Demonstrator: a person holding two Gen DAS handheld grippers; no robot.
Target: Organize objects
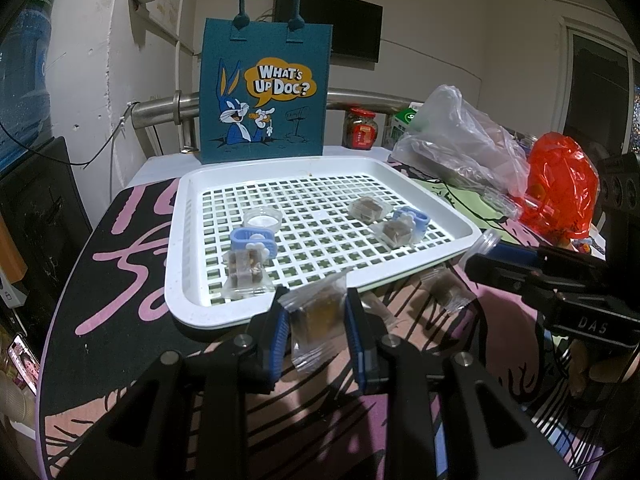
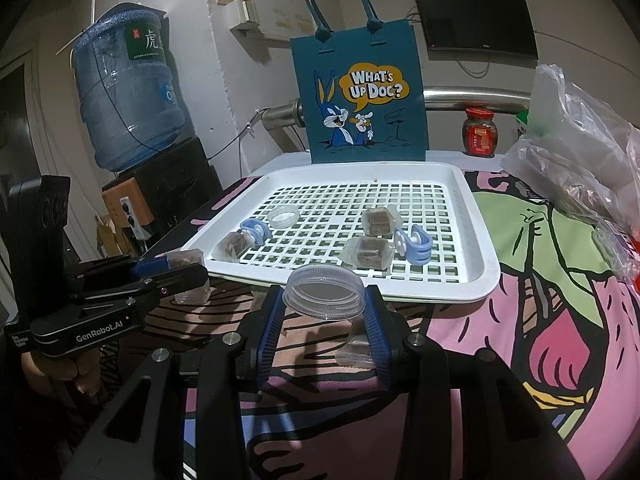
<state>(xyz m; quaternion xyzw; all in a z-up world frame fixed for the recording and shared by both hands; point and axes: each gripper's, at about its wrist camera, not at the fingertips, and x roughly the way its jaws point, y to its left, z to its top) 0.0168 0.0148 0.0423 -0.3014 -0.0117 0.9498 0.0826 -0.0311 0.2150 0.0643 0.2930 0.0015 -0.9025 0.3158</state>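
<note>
My left claw [image 1: 316, 316] pinches a wrapped snack packet [image 1: 318, 320], my right claw [image 2: 326, 312] clamps a clear lid [image 2: 326, 292]; both poised at the tray [image 2: 486, 248] edge for drop-in.

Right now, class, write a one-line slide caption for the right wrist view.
Right gripper holds a clear lid before the white tray; left gripper grips a snack packet.

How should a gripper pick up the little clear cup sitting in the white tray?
Probably by its rim, coming straight down from above. The little clear cup stands upright and open-topped on the white tray, low and round, so fingers can pinch across it. The blue clip sits close beside it, so avoid that side.
</note>
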